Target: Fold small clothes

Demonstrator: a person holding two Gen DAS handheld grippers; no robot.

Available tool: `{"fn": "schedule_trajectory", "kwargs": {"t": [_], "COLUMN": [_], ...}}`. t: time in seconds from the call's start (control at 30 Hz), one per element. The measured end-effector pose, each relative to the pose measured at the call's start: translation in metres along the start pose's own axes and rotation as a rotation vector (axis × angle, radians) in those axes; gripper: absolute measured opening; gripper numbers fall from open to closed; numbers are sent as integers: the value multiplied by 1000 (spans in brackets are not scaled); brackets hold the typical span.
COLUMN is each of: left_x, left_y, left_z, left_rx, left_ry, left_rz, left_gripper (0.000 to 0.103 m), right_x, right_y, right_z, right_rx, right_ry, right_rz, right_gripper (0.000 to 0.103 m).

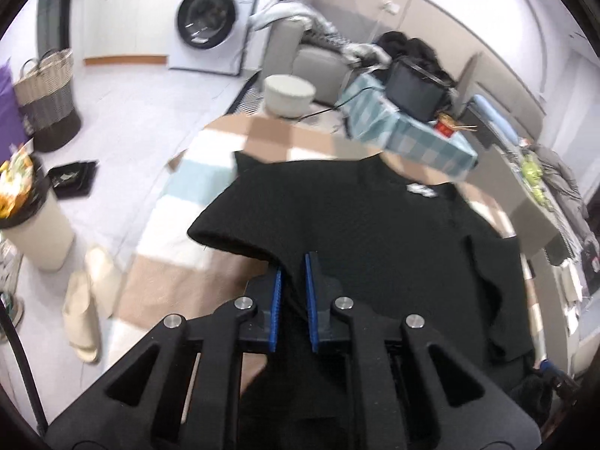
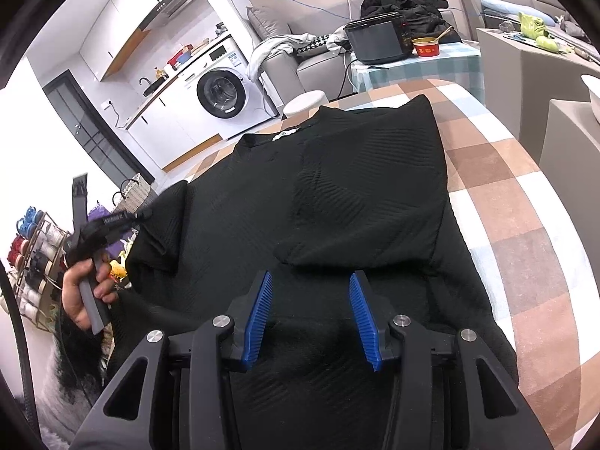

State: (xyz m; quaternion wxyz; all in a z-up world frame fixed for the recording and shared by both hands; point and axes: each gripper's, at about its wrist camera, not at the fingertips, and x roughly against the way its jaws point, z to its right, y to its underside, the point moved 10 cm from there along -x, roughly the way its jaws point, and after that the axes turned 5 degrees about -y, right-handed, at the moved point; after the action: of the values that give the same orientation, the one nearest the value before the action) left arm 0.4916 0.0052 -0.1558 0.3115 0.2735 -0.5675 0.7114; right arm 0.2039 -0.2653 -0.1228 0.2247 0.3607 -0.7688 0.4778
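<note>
A black knit top (image 2: 356, 195) lies spread on a checked tablecloth (image 2: 517, 195), its right side folded in over the middle, collar and white label at the far end. My left gripper (image 1: 292, 262) is shut on the top's left sleeve edge (image 1: 240, 232) and holds it raised off the cloth. The left gripper also shows in the right wrist view (image 2: 144, 213), pinching that raised sleeve at the left. My right gripper (image 2: 313, 281) is open and empty, hovering low over the near part of the top.
A washing machine (image 2: 221, 93) stands at the back left. A side table with a black cooker (image 2: 378, 41) and red bowl (image 2: 425, 47) is behind the table. A stool (image 1: 288, 92), a basket (image 1: 48, 97), a bin (image 1: 30, 217) and slippers (image 1: 86, 300) are on the floor to the left.
</note>
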Motion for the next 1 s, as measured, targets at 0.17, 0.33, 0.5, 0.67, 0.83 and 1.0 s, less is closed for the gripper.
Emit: {"fn": "schedule_trajectory", "kwargs": {"t": [0.17, 0.33, 0.5, 0.67, 0.83, 1.0], "left_x": [-6, -1, 3, -18, -34, 10], "left_y": [6, 19, 20, -3, -9, -9], "left_z": [43, 22, -6, -12, 55, 97], "left_rx": [-39, -52, 55, 92, 45, -155], "left_ry": [84, 9, 22, -33, 172, 243], "left_rz": [-51, -40, -36, -43, -99, -7], "left_gripper": [60, 70, 70, 74, 62, 70], "right_x": [6, 14, 10, 2, 11, 21], "right_y": [-1, 0, 1, 5, 2, 1], "right_z": [3, 13, 13, 11, 11, 18], "right_rx": [-2, -20, -20, -19, -21, -38], "right_ry": [13, 41, 37, 34, 43, 73], "right_rz": [6, 18, 10, -13, 9, 23], "right_gripper": [44, 44, 44, 44, 44, 44]}}
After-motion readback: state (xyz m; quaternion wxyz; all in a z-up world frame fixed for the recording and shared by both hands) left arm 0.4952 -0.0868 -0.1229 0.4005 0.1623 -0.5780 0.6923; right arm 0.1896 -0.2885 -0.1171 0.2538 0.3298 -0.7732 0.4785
